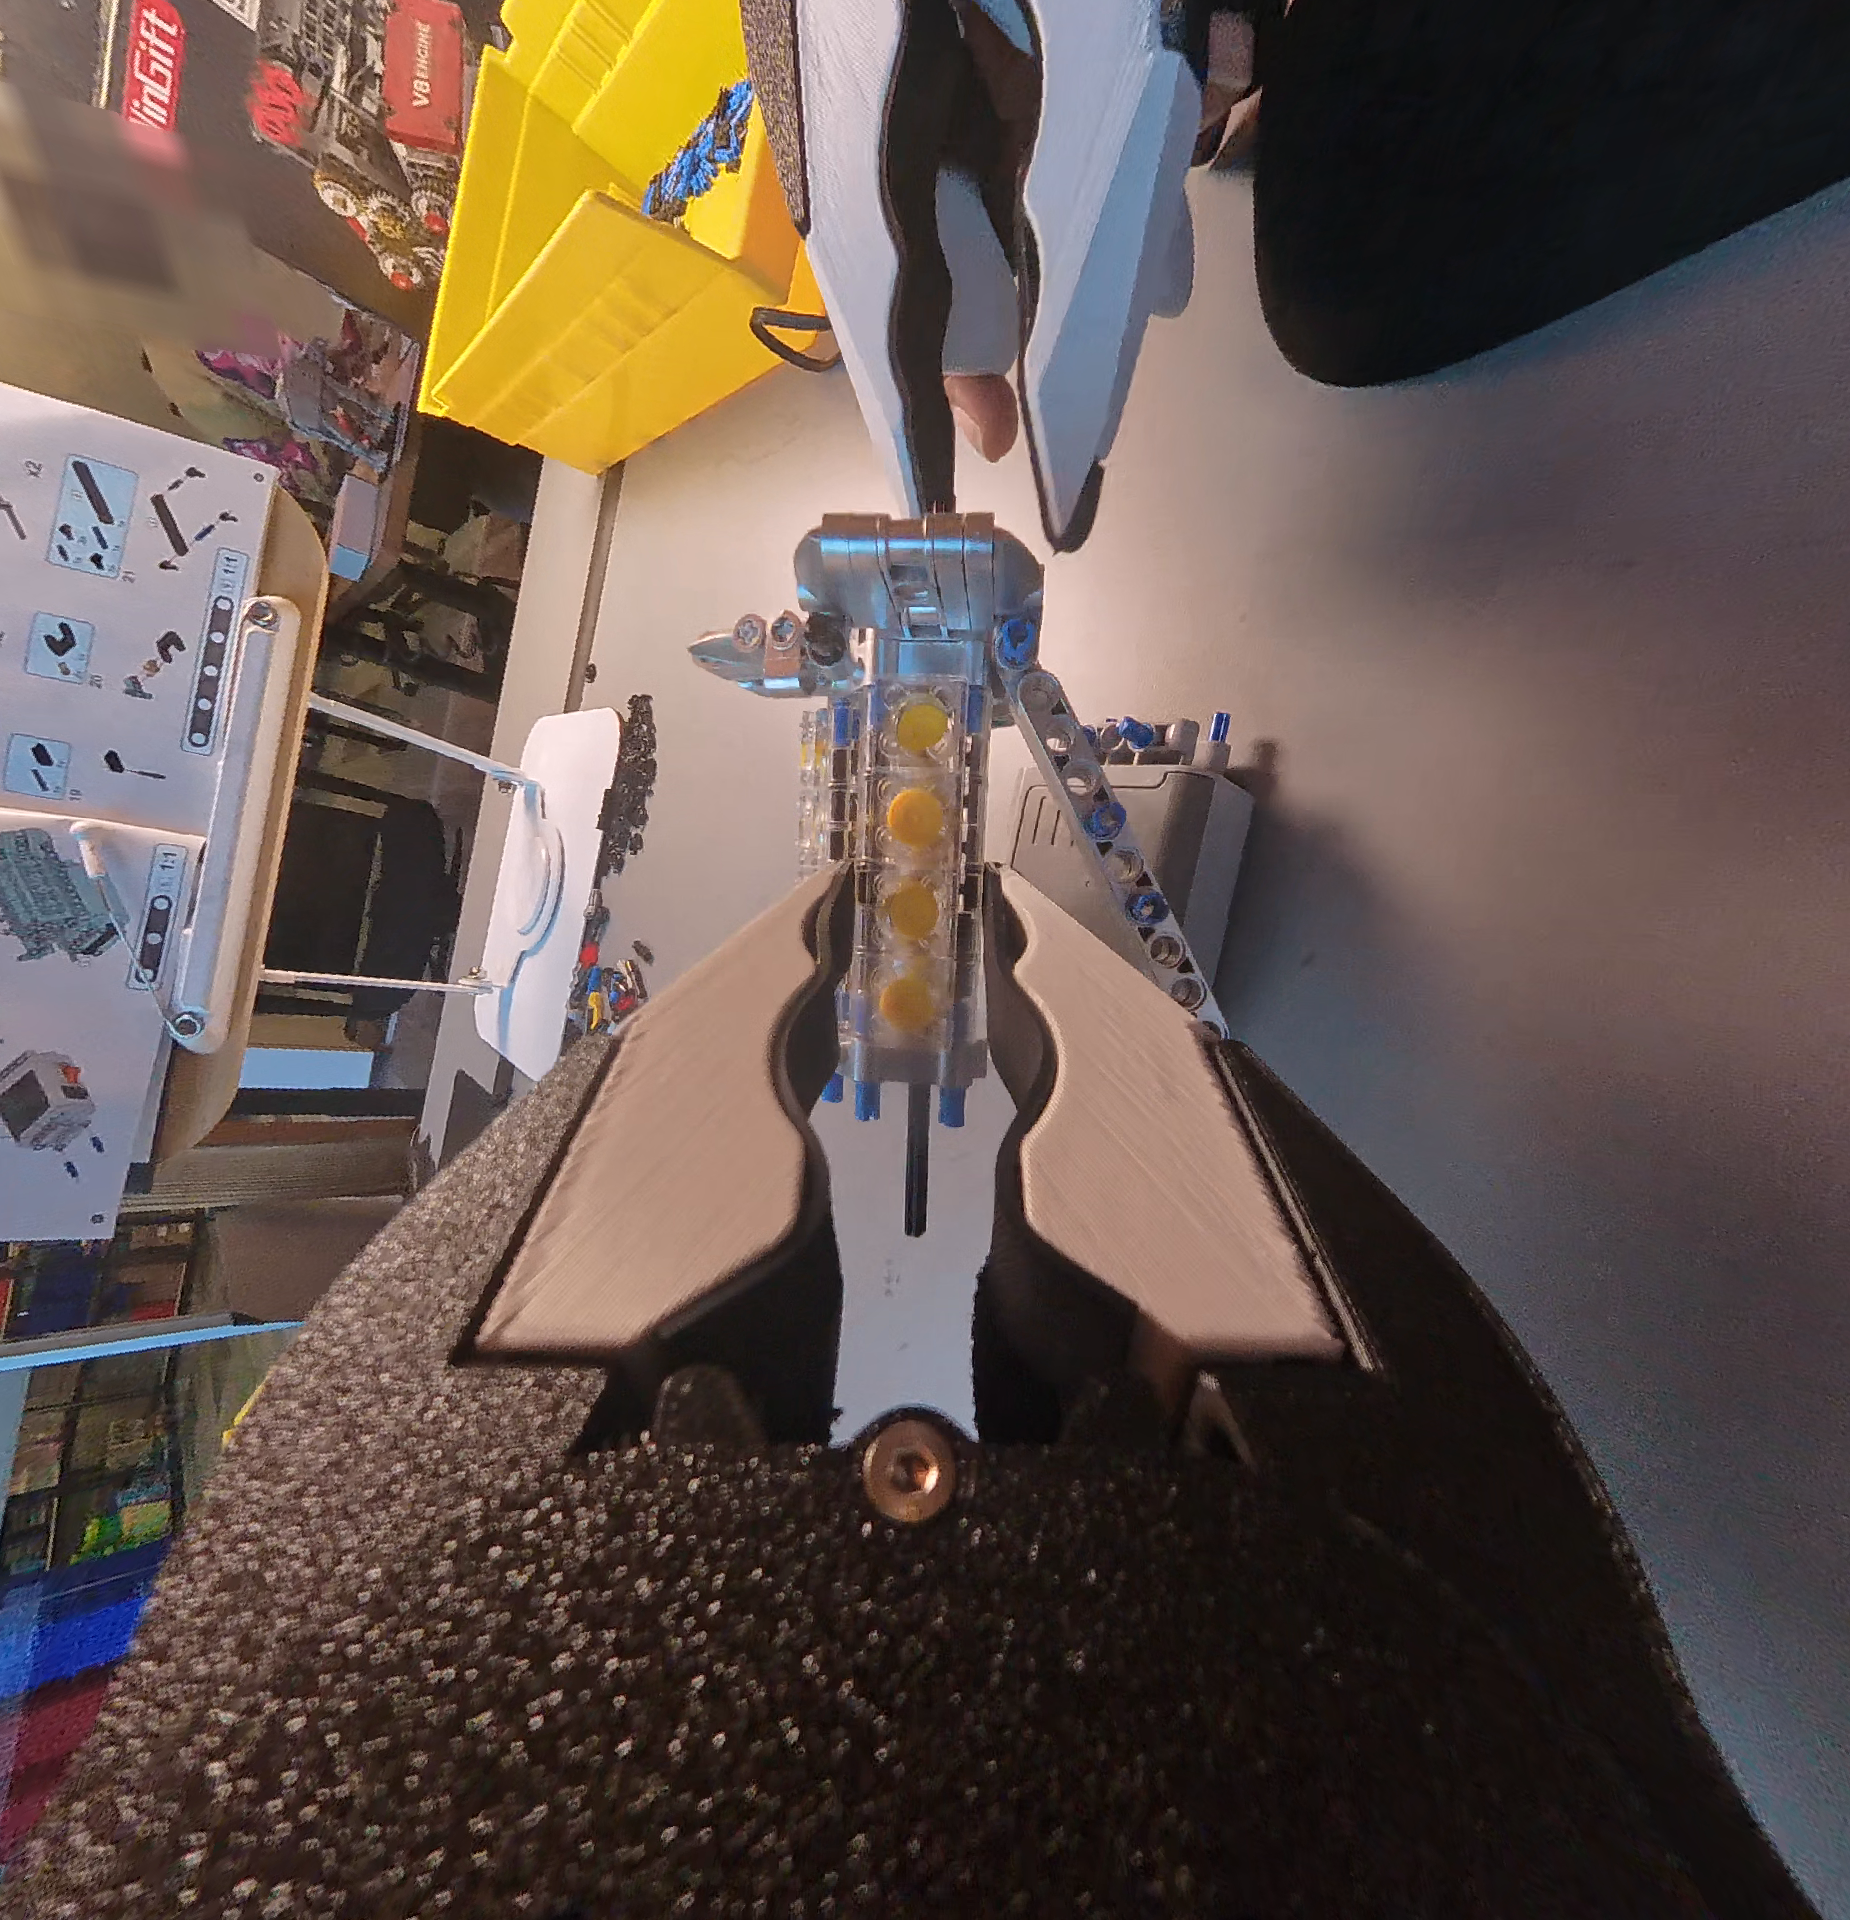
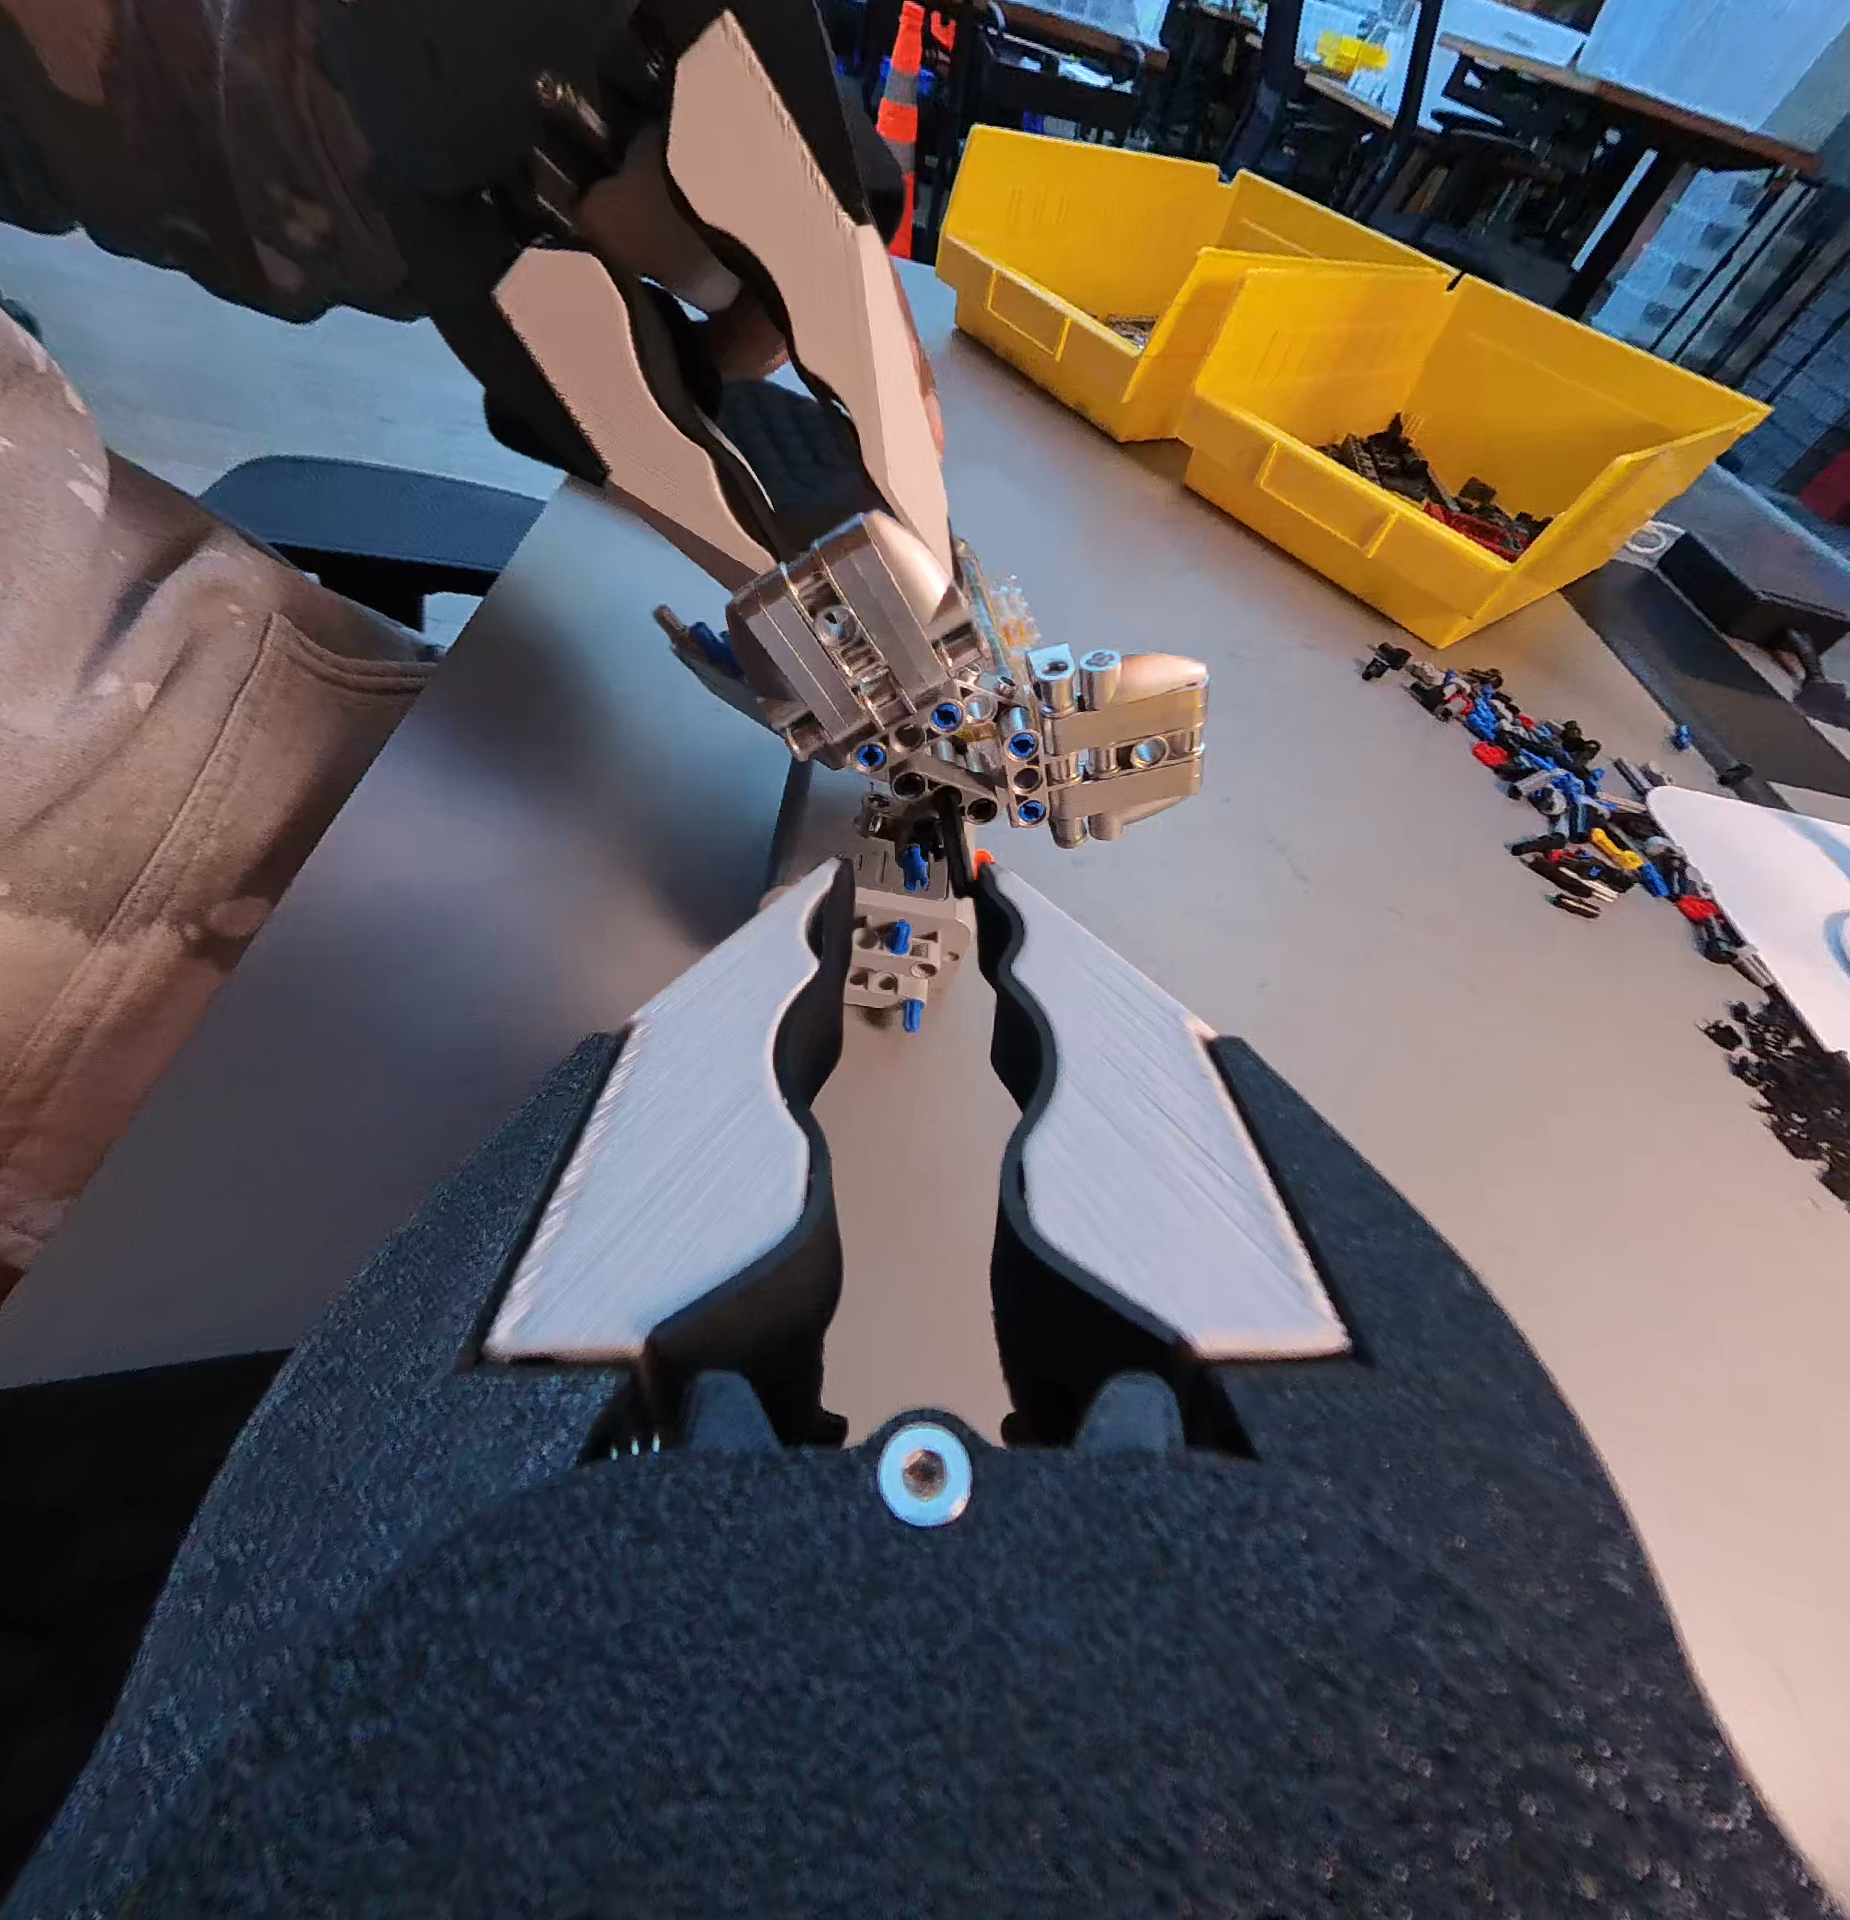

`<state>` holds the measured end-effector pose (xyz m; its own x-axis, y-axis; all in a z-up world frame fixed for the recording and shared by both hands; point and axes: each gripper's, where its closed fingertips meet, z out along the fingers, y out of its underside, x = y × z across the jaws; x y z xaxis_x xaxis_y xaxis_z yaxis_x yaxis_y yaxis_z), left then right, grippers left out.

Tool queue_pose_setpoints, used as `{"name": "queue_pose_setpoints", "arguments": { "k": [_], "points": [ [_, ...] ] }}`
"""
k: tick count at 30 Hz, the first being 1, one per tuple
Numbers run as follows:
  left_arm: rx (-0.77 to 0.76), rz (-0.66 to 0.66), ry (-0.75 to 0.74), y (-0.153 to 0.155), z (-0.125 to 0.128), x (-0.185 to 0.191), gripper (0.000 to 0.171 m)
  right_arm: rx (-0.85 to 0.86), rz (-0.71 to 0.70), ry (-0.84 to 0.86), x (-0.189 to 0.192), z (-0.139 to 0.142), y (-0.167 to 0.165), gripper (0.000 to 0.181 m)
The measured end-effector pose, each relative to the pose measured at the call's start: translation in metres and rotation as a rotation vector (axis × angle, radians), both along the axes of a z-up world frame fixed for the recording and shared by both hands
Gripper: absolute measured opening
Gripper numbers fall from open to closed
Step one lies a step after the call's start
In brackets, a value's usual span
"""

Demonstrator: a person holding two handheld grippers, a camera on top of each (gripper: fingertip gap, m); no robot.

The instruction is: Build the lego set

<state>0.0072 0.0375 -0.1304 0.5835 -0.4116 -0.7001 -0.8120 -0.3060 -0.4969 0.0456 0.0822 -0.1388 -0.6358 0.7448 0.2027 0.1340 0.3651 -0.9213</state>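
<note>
A brick-built engine model has a clear block with yellow round pistons and silver end pieces. My left gripper is shut on the sides of its clear block and holds it above the grey table. In the right wrist view the model hangs tilted from the left gripper. My right gripper is open just below the model, its right fingertip beside a thin black axle that sticks out of the silver end. A grey box-shaped brick unit lies on the table under it.
Yellow bins with parts stand at the back of the table. A pile of small loose parts lies beside a white stand base. An instruction booklet sits on the stand. A person's sleeve and a black chair are close. One gripper's finger ends stand about 7 centimetres off the other's.
</note>
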Motion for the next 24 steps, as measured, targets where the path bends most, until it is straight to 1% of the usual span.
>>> {"name": "queue_pose_setpoints", "arguments": {
  "k": [3,5,10,13,24],
  "points": [
    [-0.003,0.002,-0.006,-0.001,-0.003,0.0,0.022,-0.019,-0.024,0.014,-0.002,0.004,0.004,0.009],
    [0.001,-0.003,-0.003,-0.001,-0.004,0.002,0.022,-0.033,-0.018,0.01,-0.001,0.005,0.004,0.005],
    [-0.003,-0.007,-0.025,0.0,-0.006,0.005,0.022,-0.027,-0.011,-0.017,0.0,0.003,0.002,0.004],
    [-0.015,-0.004,-0.023,-0.001,-0.011,0.005,0.022,0.011,-0.009,-0.041,0.001,-0.004,0.001,0.004],
    [-0.039,0.003,0.033,-0.001,-0.022,0.004,0.022,0.077,-0.014,-0.085,0.001,-0.018,0.001,0.004]
  ]
}}
